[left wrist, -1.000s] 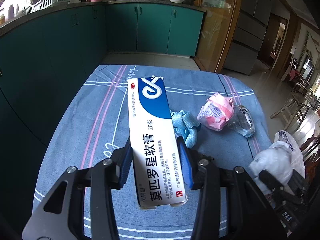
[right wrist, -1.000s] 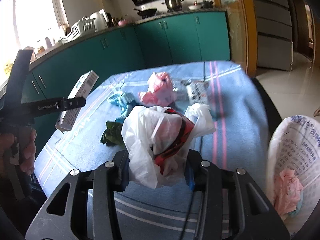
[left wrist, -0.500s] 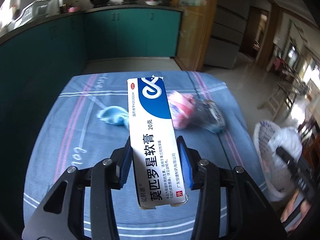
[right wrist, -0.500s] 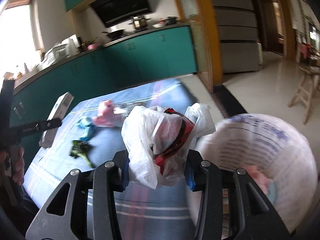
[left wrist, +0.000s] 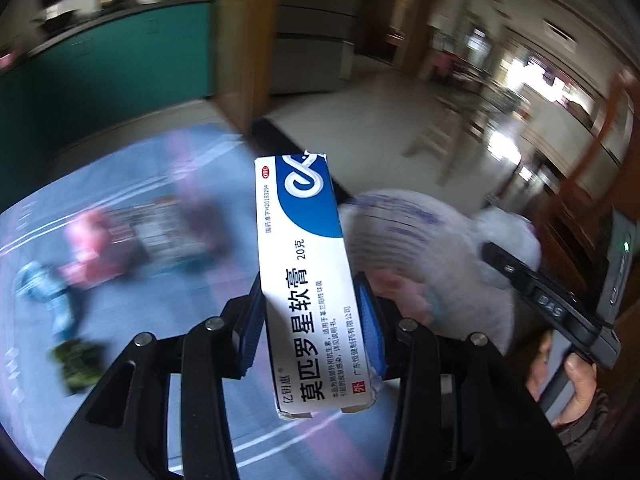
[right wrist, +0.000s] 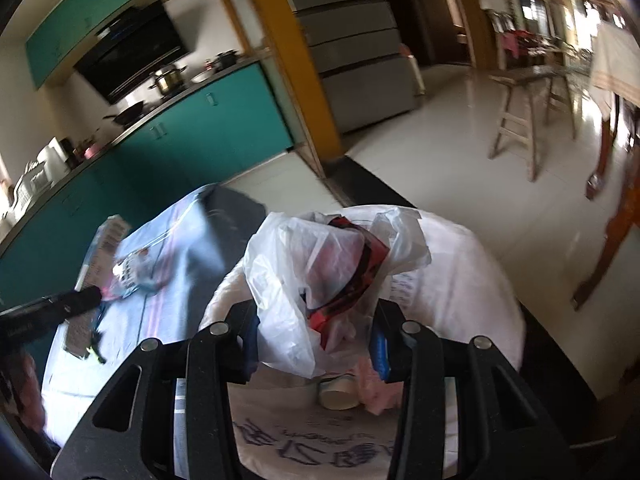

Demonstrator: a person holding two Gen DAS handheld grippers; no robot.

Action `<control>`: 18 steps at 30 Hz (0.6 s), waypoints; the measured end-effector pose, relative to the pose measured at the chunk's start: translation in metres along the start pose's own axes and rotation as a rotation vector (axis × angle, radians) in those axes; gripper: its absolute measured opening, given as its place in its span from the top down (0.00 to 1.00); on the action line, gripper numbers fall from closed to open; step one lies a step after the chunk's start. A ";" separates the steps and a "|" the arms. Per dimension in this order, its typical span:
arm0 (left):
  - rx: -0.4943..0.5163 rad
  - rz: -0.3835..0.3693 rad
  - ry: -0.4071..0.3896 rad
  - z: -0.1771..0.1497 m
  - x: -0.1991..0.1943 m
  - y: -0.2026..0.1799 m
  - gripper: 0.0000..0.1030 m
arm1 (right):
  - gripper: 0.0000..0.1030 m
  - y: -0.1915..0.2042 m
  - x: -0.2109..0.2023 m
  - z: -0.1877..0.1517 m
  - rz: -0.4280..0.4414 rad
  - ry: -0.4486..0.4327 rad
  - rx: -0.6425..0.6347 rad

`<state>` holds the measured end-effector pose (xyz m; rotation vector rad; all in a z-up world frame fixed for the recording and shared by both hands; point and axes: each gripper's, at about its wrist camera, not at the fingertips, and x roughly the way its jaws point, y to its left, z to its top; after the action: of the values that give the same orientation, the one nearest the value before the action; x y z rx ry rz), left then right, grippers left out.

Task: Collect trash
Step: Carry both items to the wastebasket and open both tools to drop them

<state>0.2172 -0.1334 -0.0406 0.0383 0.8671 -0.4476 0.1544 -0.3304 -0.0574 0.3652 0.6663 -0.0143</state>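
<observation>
The ointment box point(left wrist: 306, 280), white and blue with Chinese print, sits clamped between the blue pads of our left gripper point(left wrist: 310, 322), its long axis running up and away from the camera with the torn flap end pointing toward the tiled floor point(left wrist: 360, 128). Our right gripper point(right wrist: 314, 338) has its jaws closed on a crumpled white plastic bag point(right wrist: 316, 264) with red and black packaging inside, held directly over the open mouth of the white lined trash bin point(right wrist: 460, 280), which stands on the floor just beside the table edge. Beyond the bin the floor is open as far as a wooden stool point(right wrist: 520, 120); teal cabinets point(right wrist: 208, 128) close off the far side of the table. The left view shows the blue striped tablecloth point(left wrist: 120, 320) with blurred leftovers: a pink wad point(left wrist: 86, 248), a light blue scrap point(left wrist: 44, 288) and a green piece point(left wrist: 78, 364) near the cloth's left edge. Only the right view looks into the bin, where we see a paper cup point(right wrist: 338, 394) and pink paper point(right wrist: 376, 388) at the bottom. Only the left view shows the hand point(left wrist: 576, 384) gripping the other tool's handle.
</observation>
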 end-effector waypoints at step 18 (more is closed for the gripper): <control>0.167 0.132 0.115 -0.008 0.033 -0.018 0.24 | 0.30 -0.007 0.003 0.000 -0.028 -0.012 0.061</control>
<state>0.2228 -0.1604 -0.0676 0.2760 0.9322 -0.3959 0.1557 -0.3363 -0.0615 0.4146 0.6605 -0.0636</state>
